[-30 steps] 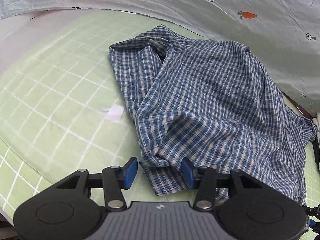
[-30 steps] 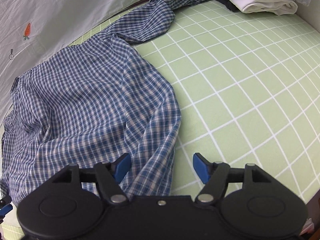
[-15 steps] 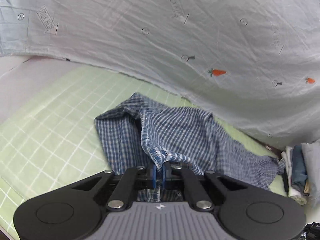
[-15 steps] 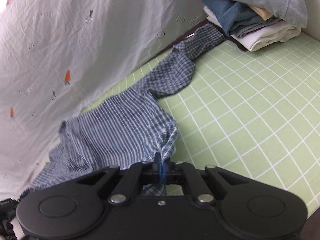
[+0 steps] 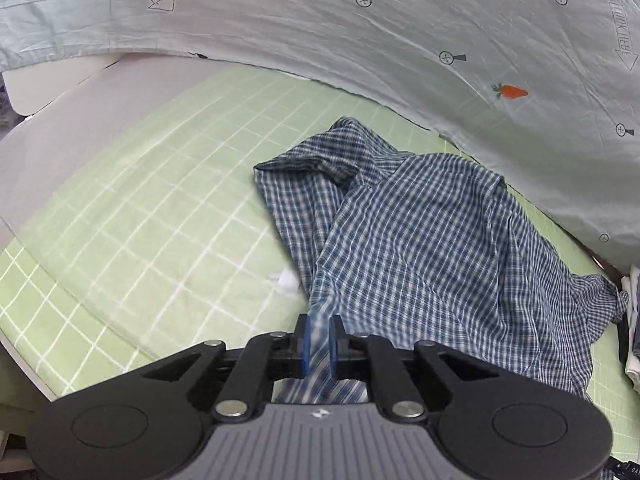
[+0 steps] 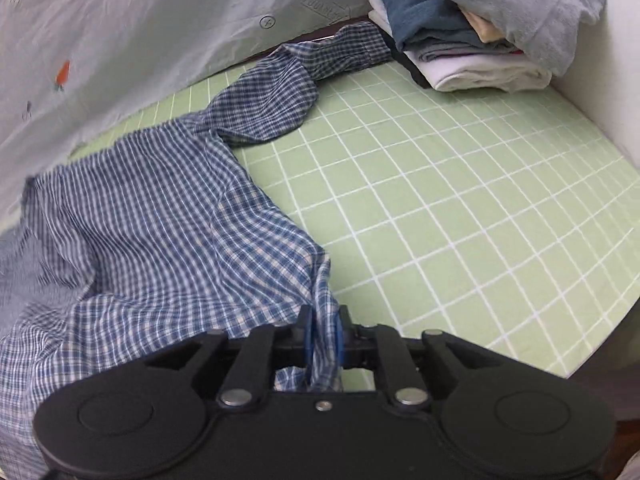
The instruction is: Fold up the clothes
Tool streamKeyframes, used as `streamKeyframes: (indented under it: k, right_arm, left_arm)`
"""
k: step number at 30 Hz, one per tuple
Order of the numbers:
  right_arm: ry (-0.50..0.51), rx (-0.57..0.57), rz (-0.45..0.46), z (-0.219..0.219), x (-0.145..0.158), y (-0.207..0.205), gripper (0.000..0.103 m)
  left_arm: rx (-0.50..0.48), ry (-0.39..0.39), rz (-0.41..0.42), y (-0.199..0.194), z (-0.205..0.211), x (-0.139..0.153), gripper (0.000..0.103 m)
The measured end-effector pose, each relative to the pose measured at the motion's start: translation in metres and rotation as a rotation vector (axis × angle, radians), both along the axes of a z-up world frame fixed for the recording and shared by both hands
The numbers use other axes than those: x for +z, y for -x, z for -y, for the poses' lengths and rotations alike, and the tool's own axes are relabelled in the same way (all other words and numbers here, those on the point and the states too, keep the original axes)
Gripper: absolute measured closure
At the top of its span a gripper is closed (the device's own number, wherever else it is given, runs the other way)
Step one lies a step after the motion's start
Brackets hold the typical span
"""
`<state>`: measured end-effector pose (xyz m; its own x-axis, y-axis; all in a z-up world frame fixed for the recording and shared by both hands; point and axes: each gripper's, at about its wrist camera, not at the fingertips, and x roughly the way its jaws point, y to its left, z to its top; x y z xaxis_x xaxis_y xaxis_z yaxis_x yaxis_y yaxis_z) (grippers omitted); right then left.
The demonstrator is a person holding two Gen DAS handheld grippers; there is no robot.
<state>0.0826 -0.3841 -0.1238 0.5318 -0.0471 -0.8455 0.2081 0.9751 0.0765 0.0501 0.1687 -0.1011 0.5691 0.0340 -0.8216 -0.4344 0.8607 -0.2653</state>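
A blue and white checked shirt (image 5: pixel 420 240) lies crumpled on a green grid mat (image 5: pixel 140 220). My left gripper (image 5: pixel 320 340) pinches a raised fold of its near edge. The jaws are opening a little, and cloth still fills the gap between the blue pads. In the right wrist view the shirt (image 6: pixel 160 208) spreads to the left, one sleeve trailing towards the back. My right gripper (image 6: pixel 323 336) grips another lifted fold of the hem. Its jaws are opening too, with cloth bunched between the pads.
A pale sheet with carrot prints (image 5: pixel 360 40) hangs along the back of the mat (image 6: pixel 440 200). A stack of folded clothes (image 6: pixel 472 48) sits in the far right corner by a white wall. A small white scrap (image 5: pixel 286 280) lies beside the shirt.
Both grippers went from open over the shirt's edge to closed on it and rose, pulling the cloth up. Since half a second ago, the pads stand slightly further apart.
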Motion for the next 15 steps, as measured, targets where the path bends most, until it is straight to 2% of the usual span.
streamKeyframes:
  k: [1,2,4,8,10,15]
  right_arm:
    - [0.038,0.016,0.008,-0.004,0.001,-0.001,0.063]
    - [0.062,0.028,0.021,-0.008,0.003,-0.003,0.056]
    - [0.057,0.035,0.038,-0.01,0.006,-0.013,0.055]
    - [0.034,0.043,0.076,-0.017,0.013,-0.043,0.047]
    - [0.043,0.062,0.1,-0.027,0.017,-0.062,0.046]
    - [0.067,0.131,0.16,-0.057,0.024,-0.12,0.048]
  left_arm:
    - [0.004,0.002,-0.005,0.001,-0.002,-0.002,0.08]
    - [0.009,0.004,-0.011,0.003,-0.004,-0.003,0.077]
    - [0.016,-0.002,-0.018,-0.003,-0.006,-0.004,0.073]
    - [0.006,-0.028,-0.008,-0.028,-0.001,0.0,0.064]
    - [-0.012,-0.038,-0.002,-0.045,0.005,0.002,0.057]
    - [-0.065,-0.04,-0.003,-0.1,0.016,0.001,0.049]
